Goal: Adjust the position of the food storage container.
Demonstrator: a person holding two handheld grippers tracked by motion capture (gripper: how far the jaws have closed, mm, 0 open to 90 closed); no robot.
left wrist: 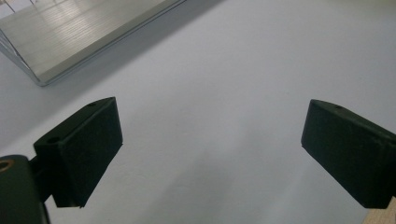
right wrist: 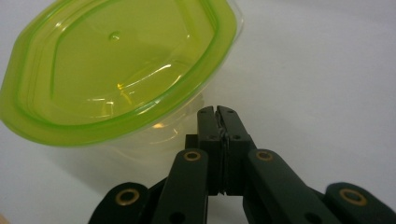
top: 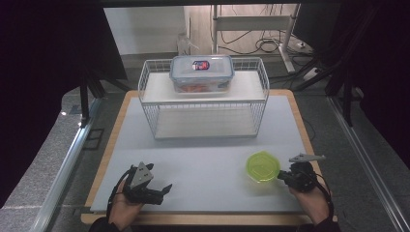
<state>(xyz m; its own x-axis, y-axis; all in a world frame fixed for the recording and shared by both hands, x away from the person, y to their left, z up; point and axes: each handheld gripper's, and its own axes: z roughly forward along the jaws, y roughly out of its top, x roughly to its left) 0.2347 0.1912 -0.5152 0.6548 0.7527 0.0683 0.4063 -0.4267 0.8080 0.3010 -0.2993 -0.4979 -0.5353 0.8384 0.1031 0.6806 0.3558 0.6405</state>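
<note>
Lime-green translucent plastic makes up the lid of the small tub (top: 263, 167) that the work centres on; the tub sits at about five o'clock on the pale table top (top: 203, 154), near its right front edge, and through the lid in the right gripper view it looks empty (right wrist: 116, 79). I judge it light, thin-walled and a little flexible, with a smooth body that would slide under a push; the overhanging lid rim is the surest place to pinch, since the clear wall beneath tapers and could slip from the pads. The right gripper (top: 285, 177) lies at the tub's four o'clock, its jaws pressed together with nothing between them, their tips just beside the clear wall below the rim (right wrist: 217, 114); whether they touch it I cannot tell. The left gripper (top: 162, 189) rests at seven o'clock on the table, well apart from the tub, its jaws spread wide over bare surface (left wrist: 210, 154) and holding nothing. At twelve o'clock stands a white wire rack (top: 203, 99); on its upper shelf sits a clear lidded box (top: 201, 72) with a blue-edged lid and something orange inside, too small to name. The rack's lower shelf looks bare.
</note>
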